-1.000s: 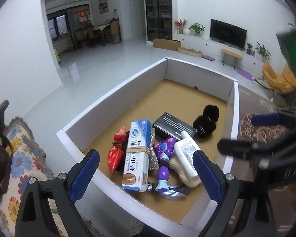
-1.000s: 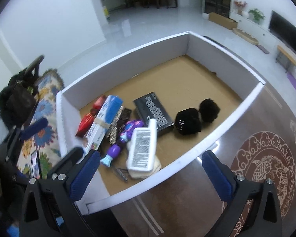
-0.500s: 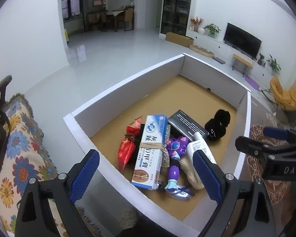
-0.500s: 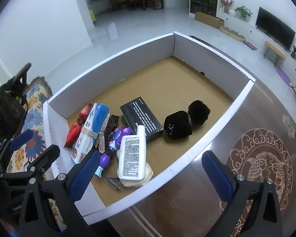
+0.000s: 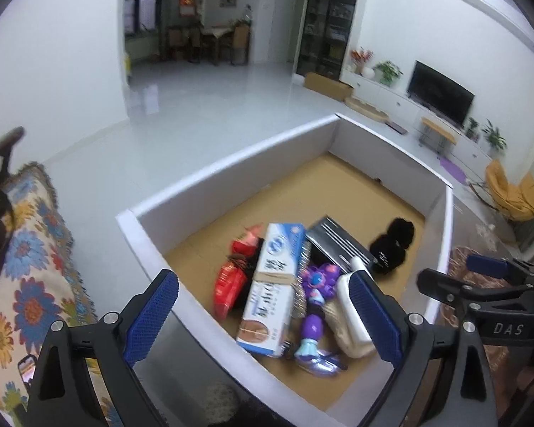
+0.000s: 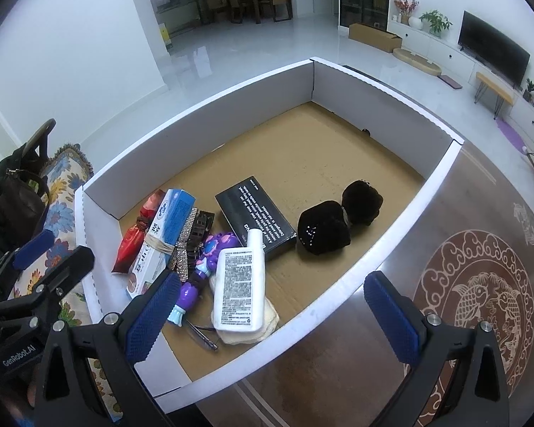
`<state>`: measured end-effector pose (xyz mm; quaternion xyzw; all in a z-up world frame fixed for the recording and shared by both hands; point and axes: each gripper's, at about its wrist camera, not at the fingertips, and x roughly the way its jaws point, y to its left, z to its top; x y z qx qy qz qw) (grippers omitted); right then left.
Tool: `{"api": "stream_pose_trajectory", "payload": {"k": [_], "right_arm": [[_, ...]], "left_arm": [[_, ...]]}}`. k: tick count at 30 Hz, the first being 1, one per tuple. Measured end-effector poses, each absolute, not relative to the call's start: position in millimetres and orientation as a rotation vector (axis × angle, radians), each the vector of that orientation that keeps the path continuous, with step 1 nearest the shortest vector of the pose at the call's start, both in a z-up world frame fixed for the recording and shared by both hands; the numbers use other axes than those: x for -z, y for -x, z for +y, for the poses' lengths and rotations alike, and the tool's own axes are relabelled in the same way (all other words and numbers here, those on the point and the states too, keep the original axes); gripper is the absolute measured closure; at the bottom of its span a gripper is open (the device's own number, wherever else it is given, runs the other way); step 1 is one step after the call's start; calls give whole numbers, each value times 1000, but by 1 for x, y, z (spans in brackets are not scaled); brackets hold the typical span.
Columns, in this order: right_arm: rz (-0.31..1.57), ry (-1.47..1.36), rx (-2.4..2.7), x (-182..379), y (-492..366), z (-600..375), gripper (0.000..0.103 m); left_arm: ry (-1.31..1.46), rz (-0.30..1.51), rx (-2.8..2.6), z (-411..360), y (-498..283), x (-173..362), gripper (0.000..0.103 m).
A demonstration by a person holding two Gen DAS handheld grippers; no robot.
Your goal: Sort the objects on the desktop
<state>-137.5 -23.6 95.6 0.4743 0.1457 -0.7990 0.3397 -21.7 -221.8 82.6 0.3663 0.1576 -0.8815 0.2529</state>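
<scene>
While both grippers (image 5: 263,316) (image 6: 272,315) hover spread and empty, pinch the light, slick white bottle (image 6: 239,290) midbody, beside the black box (image 6: 256,222).

Each black claw (image 6: 272,313) carries blue ribbed pads (image 6: 153,315) and silver screws.

"DAS" shows on the right claw (image 5: 505,327); "GenRobot.AI" on the left claw (image 6: 17,356).
</scene>
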Motion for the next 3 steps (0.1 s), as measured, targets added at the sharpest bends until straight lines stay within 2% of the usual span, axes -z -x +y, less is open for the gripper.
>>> {"api": "stream_pose_trajectory", "payload": {"k": [3], "right_arm": [[380,-1238,2080,-95,139,-23,0]], "left_arm": [[-976,394,2404,-219,21,-85,3]]}}
